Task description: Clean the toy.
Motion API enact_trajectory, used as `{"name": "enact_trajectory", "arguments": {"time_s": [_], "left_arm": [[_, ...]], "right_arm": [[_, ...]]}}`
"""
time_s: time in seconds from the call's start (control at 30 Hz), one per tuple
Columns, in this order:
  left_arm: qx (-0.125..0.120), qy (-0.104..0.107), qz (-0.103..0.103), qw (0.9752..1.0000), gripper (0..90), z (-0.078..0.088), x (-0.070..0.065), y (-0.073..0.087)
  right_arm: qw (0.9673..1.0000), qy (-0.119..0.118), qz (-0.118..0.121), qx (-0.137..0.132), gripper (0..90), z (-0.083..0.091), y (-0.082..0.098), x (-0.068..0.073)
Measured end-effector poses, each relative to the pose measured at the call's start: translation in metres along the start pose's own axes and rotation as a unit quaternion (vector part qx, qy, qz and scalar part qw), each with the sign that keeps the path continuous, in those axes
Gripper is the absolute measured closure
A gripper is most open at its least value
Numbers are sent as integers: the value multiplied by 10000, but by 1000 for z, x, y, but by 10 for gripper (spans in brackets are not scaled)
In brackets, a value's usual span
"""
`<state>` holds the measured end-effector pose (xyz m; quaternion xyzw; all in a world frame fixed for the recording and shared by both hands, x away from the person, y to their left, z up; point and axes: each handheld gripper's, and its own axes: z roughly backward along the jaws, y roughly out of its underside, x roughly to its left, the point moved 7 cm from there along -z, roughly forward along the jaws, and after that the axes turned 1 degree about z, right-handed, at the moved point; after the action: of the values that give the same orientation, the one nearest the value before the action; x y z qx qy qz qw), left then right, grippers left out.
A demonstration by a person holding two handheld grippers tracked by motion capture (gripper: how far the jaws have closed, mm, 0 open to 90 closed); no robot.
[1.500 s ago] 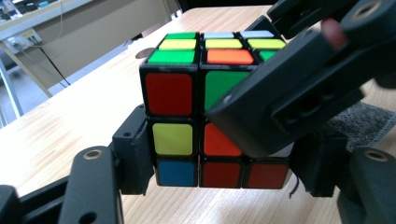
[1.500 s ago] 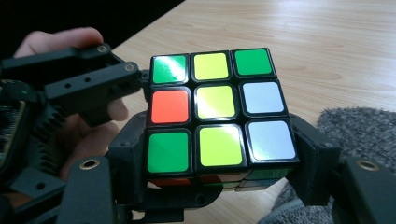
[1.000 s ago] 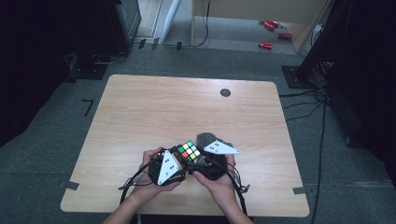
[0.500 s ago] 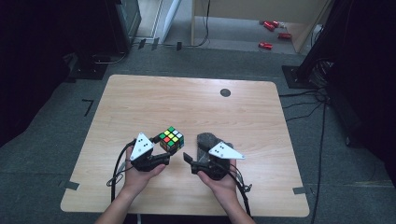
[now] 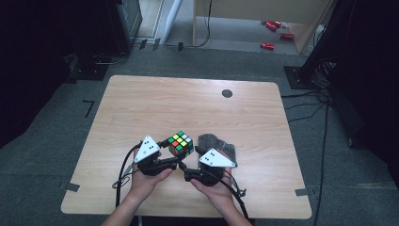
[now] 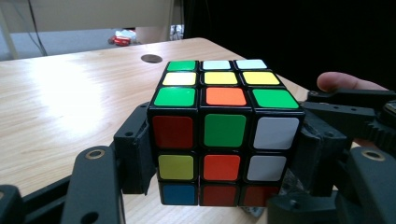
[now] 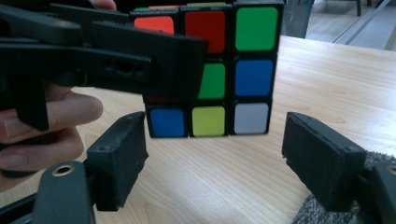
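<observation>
Left tongs point(image 5: 178, 162) clamp the cube point(image 5: 181, 143) just above the tabletop point(image 5: 188, 103), right tongs point(image 5: 184, 175), just opening, gape empty beneath it beside the cloth point(image 5: 221, 148), so the next twist isn't gripped yet.

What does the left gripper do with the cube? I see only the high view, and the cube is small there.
Observer: The left gripper view shows the left gripper shut on the cube, one pad pressing each side.
Operator: Which colour is the centre of the face toward that camera?
Observer: Green, with an orange square under it.
Operator: Does the right gripper touch the cube?
Observer: No. In the right gripper view, the right gripper is open. Its jaws have just been opening, and its pads stand clear of the cube, with nothing gripped between them.
</observation>
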<state>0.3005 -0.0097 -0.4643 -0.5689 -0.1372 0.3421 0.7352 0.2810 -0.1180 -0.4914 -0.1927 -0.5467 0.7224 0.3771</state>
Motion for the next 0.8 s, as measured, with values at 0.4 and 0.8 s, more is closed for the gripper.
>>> {"name": "enact_trajectory", "arguments": {"time_s": [0.4,0.8], "left_arm": [[42,237,100,9997,348,-4,-7,3],[-239,466,309,9981,263,2,2,-4]], "right_arm": [[9995,260,198,-59,339,-1,2,2],[9990,314,276,169,346,0,4,-3]]}}
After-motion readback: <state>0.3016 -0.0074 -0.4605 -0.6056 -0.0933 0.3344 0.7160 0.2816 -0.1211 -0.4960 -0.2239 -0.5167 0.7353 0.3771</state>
